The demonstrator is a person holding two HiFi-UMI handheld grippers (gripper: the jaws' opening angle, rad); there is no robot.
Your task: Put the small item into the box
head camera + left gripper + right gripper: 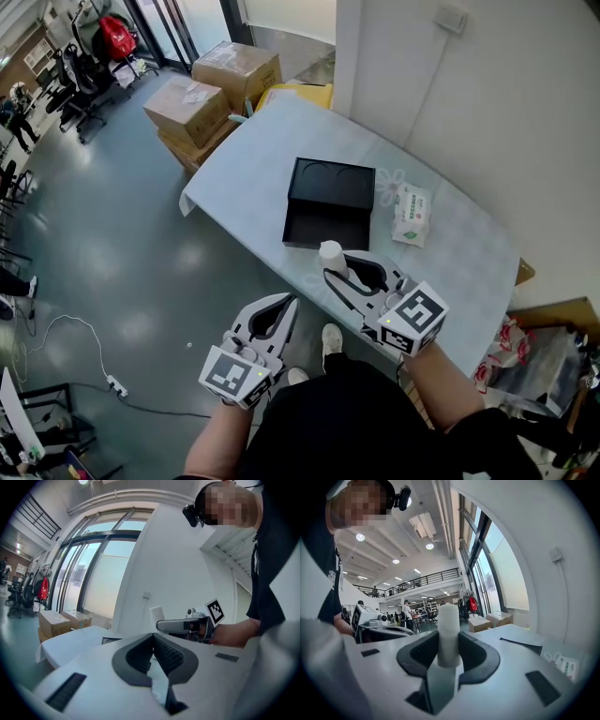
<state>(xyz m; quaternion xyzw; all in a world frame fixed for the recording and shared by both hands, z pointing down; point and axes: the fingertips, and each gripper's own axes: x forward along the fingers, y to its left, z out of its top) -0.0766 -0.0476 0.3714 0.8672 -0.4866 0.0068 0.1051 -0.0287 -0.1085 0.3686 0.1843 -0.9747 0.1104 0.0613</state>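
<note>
A small white cylinder stands upright between the jaws of my right gripper, which is shut on it just above the near table edge. The black box lies open on the table beyond it, lid raised at the back; its edge shows low at the right in the right gripper view. My left gripper hangs off the table's near edge, shut and empty. In the left gripper view the right gripper and the cylinder show ahead.
A wet-wipes pack lies right of the box on the pale tablecloth. Cardboard boxes are stacked on the floor past the table's far left corner. A white wall runs behind the table. A cable and power strip lie on the floor.
</note>
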